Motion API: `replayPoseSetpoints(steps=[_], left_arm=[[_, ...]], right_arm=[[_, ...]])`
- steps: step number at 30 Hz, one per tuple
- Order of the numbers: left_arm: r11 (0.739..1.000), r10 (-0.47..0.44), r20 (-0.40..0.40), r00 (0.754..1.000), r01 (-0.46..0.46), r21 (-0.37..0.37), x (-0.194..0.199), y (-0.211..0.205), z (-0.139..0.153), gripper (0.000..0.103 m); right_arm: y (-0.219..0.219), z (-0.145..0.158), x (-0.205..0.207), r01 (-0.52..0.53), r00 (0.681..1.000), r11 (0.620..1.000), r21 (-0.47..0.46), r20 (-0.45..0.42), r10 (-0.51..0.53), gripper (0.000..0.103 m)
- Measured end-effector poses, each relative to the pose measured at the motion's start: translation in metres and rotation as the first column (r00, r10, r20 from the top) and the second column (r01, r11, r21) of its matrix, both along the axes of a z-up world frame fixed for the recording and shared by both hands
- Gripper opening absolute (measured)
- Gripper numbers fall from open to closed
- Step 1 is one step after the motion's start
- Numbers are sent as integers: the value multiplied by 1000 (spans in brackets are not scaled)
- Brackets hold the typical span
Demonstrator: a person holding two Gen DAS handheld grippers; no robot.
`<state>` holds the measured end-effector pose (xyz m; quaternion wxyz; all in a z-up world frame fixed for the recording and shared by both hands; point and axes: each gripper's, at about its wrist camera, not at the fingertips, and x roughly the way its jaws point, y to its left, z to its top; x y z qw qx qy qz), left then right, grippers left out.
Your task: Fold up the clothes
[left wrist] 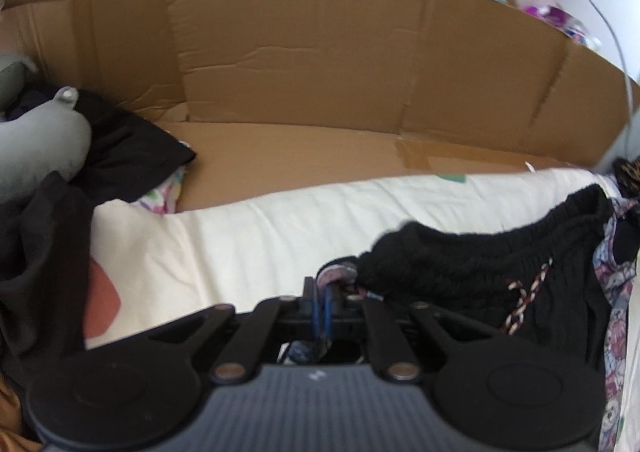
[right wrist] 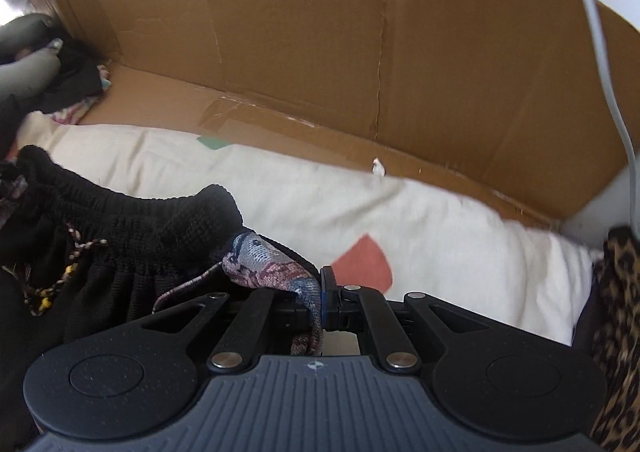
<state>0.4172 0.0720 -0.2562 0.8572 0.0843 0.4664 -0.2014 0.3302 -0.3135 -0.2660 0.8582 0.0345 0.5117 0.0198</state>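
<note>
On my left wrist camera, the left gripper [left wrist: 327, 294] is clamped on a corner of the black ribbed-waist garment with a patterned fabric lining [left wrist: 480, 268], the blue-padded fingers pinched together with cloth bunched between them. On the right wrist camera, the right gripper [right wrist: 320, 292] is likewise closed on the same garment [right wrist: 168, 228], biting a fold of its blue-and-pink patterned lining. The waistband stretches between my two grippers, held above the bedding, and a braided red, white and black drawstring [left wrist: 524, 298] hangs from it.

Below the garment lies a cream quilted bedspread with a terracotta patch [left wrist: 248, 236]. To the far right in the right view I see a leopard-print fabric [right wrist: 616, 316] at the edge of the bedspread. On the left side of the left view, a pile of black clothing [left wrist: 128, 148] sits beside a grey rounded object [left wrist: 36, 148]; it is blurred, so I cannot say what it is.

Beyond the bedspread, a flattened brown cardboard sheet [left wrist: 312, 64] lies on the bed and stands up as a wall behind it. A white cable [right wrist: 600, 52] hangs down past its right end.
</note>
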Motion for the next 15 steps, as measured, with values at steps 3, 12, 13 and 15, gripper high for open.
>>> replayPoseSetpoints(steps=[3,12,13,15], left_arm=[[1000,6,10,1000,-6,8,9,-1,-5,3],[995,101,-78,992,-99,25,17,3,-42,17],[995,102,-62,993,-101,25,14,4,-39,30],[993,114,-34,993,-113,29,8,7,-31,35]], right_arm=[[7,-4,14,-2,1000,1000,-20,-19,1,1],[21,-9,34,-29,999,998,-63,-46,26,41],[20,-5,29,-26,999,998,-62,-36,24,43],[14,3,19,-10,1000,999,-54,-10,9,46]])
